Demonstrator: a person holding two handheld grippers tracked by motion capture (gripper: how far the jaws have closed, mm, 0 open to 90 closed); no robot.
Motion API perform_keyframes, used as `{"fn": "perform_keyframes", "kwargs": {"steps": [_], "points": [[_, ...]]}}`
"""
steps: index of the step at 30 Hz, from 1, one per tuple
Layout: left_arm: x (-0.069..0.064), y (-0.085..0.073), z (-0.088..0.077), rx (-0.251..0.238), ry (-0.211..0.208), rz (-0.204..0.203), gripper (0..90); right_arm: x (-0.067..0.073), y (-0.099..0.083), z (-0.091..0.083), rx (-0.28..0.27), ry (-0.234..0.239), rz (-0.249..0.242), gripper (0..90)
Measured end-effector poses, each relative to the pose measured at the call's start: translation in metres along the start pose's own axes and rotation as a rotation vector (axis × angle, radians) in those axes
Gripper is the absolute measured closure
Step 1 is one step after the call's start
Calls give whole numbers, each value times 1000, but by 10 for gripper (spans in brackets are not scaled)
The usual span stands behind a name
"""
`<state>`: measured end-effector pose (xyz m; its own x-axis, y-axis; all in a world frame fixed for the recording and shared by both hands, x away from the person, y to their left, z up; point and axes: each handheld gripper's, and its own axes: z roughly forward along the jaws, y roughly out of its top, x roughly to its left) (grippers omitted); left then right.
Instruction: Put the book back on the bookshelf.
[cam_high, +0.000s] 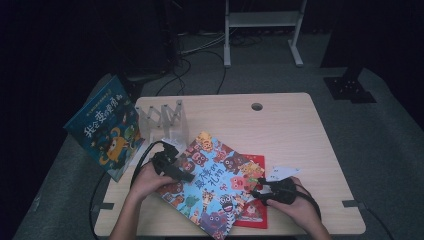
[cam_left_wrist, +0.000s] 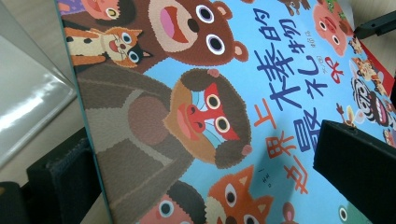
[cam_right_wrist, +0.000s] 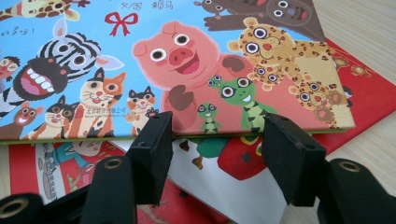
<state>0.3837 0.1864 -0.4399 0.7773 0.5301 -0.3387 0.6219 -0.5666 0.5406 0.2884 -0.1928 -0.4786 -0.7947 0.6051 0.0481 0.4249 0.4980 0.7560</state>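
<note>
the light wooden table (cam_high: 290, 125) carries everything: a clear accordion-style book rack (cam_high: 165, 122) near its back left, with no book seen standing in its slots, and leaning off the table's left edge a dark blue picture book (cam_high: 102, 127) with a monster cover, just beside the rack. in the middle lies the blue animal picture book (cam_high: 212, 182), tilted, its left edge raised while its right part rests on a red picture book (cam_high: 252, 210) lying flat beneath it. the left gripper (cam_high: 172, 167) grips that blue book at its left edge; in the left gripper view one black jaw sits over the cover and the other under it, so the jaws are closed on the book (cam_left_wrist: 187, 116). the right gripper (cam_high: 265, 192) is at the book's lower right edge; in the right gripper view its two jaws stand a little apart at the edge (cam_right_wrist: 187, 70), closed as far as they go, but whether the pads actually pinch the cover i cannot tell. the risk, as i judge it, is that a one-edge pinch lets the wide, stiff book swing or slip as it rises, dragging the red book (cam_right_wrist: 364, 93) askew or off the front edge; it could also knock the light rack over when aimed at a slot.
</note>
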Motion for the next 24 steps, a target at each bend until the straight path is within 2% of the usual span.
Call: {"fn": "perform_keyframes", "kwargs": {"steps": [6,9,13,18,22,24], "points": [[-11,11,-14,16,5,42,0,0,0,0,1,1,4,420],[-14,16,-21,13,-6,57,1,0,0,0,5,1,4,420],[-16,24,-28,25,0,77,2,1,1,2,-1,-4,-3,419],[-17,34,-38,15,6,82,37,4,3,5,-7,-17,-4,418],[-21,42,-48,10,14,103,52,6,5,8,-8,-27,-6,417],[-24,46,-55,-2,5,116,78,7,7,10,-3,-28,-3,417]]}}
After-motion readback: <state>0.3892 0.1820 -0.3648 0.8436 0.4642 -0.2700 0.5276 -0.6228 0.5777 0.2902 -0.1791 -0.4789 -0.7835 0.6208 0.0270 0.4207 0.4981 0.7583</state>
